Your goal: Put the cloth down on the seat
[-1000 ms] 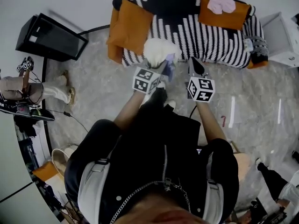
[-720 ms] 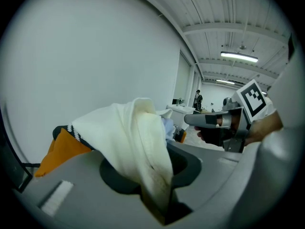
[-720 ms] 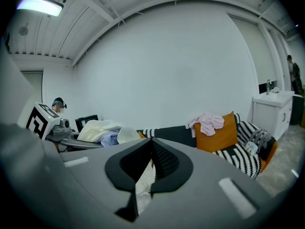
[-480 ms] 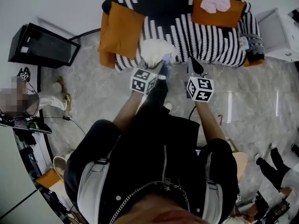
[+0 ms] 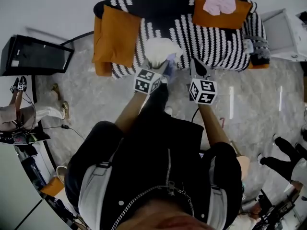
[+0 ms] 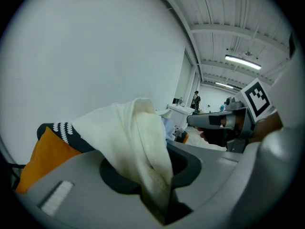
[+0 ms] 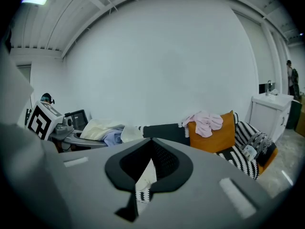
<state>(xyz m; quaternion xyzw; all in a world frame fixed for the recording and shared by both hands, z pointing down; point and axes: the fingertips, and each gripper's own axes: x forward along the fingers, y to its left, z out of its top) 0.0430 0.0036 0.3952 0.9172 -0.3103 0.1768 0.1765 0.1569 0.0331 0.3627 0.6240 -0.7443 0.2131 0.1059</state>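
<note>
Since a second ago you have closed in on the sofa [image 5: 158,1]. It and the black screen [image 5: 36,56] have slid toward 9 o'clock in the head view, and the striped front edge sits lower in the picture. Both marker cubes [image 5: 147,80] keep much the same place ahead of your chest. The cloth [image 5: 160,51], which was level with that front edge, now shows against the striped seat [image 5: 216,44], just inside the edge at 12 o'clock from you. Whether it touches the seat cannot be told from above.

Your left gripper [image 5: 164,67] is clamped on the cloth. In the left gripper view its jaws pinch a cream fold low down, and the rest of the cloth [image 6: 136,137] billows up toward 11 o'clock, covering the jaw tips. Your right gripper [image 5: 197,66] rides beside the left at its 3 o'clock, apart from the cloth. In the right gripper view its jaws meet at the tip with nothing between them, and only striped upholstery shows through the hollow behind the tip.

On the sofa an orange cushion [image 5: 115,37] leans at the 10 o'clock end. A second orange cushion [image 5: 218,17] at 1 o'clock carries a pink garment [image 5: 216,1]. A white cabinet [image 5: 288,35] stands just past the sofa's end at 2 o'clock.
</note>
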